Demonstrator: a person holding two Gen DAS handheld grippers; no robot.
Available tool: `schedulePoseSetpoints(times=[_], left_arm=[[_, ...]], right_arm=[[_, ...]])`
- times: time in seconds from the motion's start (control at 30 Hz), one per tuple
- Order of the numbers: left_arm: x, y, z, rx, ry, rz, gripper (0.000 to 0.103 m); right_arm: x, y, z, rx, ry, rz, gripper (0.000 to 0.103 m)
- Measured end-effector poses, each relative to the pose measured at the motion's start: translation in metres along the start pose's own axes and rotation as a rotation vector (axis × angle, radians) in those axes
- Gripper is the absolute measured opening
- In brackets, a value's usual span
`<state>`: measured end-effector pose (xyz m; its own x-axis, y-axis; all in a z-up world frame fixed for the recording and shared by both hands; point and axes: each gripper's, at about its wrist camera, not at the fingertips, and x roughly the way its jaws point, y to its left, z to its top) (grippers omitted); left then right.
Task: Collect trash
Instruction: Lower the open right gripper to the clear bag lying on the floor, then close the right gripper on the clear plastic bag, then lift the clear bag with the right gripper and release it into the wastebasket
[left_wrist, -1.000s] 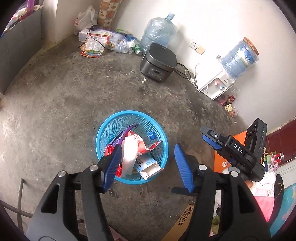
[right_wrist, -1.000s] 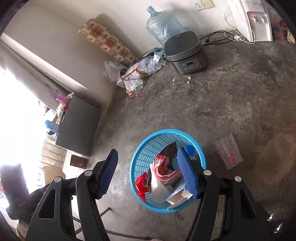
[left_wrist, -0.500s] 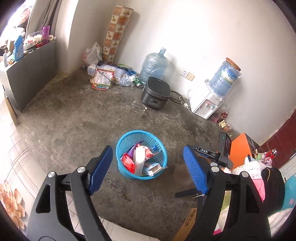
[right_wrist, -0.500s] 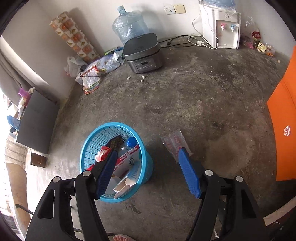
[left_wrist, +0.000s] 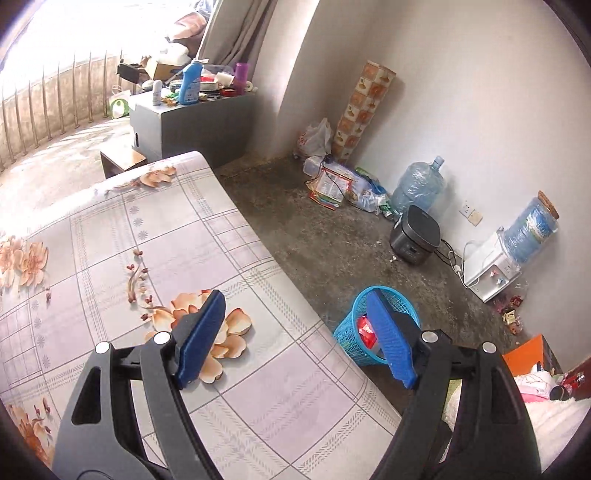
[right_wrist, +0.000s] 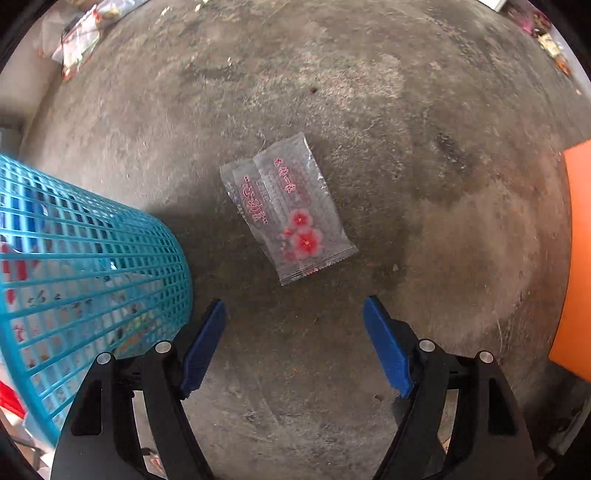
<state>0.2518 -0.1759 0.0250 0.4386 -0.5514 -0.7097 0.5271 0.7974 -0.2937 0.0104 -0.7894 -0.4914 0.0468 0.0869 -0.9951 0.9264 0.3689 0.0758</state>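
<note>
Right tongs (right_wrist: 293, 341) now low over concrete floor (right_wrist: 369, 92) by clear wrapper (right_wrist: 286, 206), opening, empty; left tongs (left_wrist: 295, 339) wide, empty.

Left gripper (left_wrist: 295, 332) angled downward, blue fingers (left_wrist: 201, 338) spread wide, holding nothing. Right gripper (right_wrist: 293, 341) pointing straight down, jaws opening, nothing between them.

1. The wrapper (right_wrist: 286, 208) just ahead of the right gripper (right_wrist: 293, 345) was thin clear plastic, glossy and crinkled (printed with pink flowers).
2. The floor (right_wrist: 406, 110) under it looked like rough, matt, stained concrete.
3. The basket (right_wrist: 92, 266) left of those jaws was smooth blue plastic mesh.
4. The pads (right_wrist: 388, 347) were ribbed blue plastic on matt black arms.
5. Below the left gripper (left_wrist: 295, 339), the tablecloth (left_wrist: 147, 240) looked smooth, faintly sheened, and floral.
</note>
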Motion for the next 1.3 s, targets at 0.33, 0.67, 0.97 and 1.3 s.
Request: schedulePoseSetpoints(times=[0.33, 0.67, 0.97, 1.3], left_arm=[[-0.029, 0.046, -0.017, -0.209, 0.012, 0.166, 0.074], [-0.042, 0.042, -0.016, -0.253, -0.002, 0.244, 0.074], [-0.039, 0.035, -0.016, -0.252, -0.009, 0.209, 0.074], [-0.053, 0.052, -0.024, -0.281, -0.054, 0.171, 0.074]], right_arm=[[0.072, 0.018, 0.034, -0.081, 0.031, -0.111, 0.080], [0.094, 0.000, 0.045, -0.037, 0.024, -0.063, 0.087], [0.071, -0.039, 0.019, 0.146, -0.037, 0.047, 0.041], [0.010, -0.056, -0.011, 0.201, -0.145, 0.067, 0.015]])
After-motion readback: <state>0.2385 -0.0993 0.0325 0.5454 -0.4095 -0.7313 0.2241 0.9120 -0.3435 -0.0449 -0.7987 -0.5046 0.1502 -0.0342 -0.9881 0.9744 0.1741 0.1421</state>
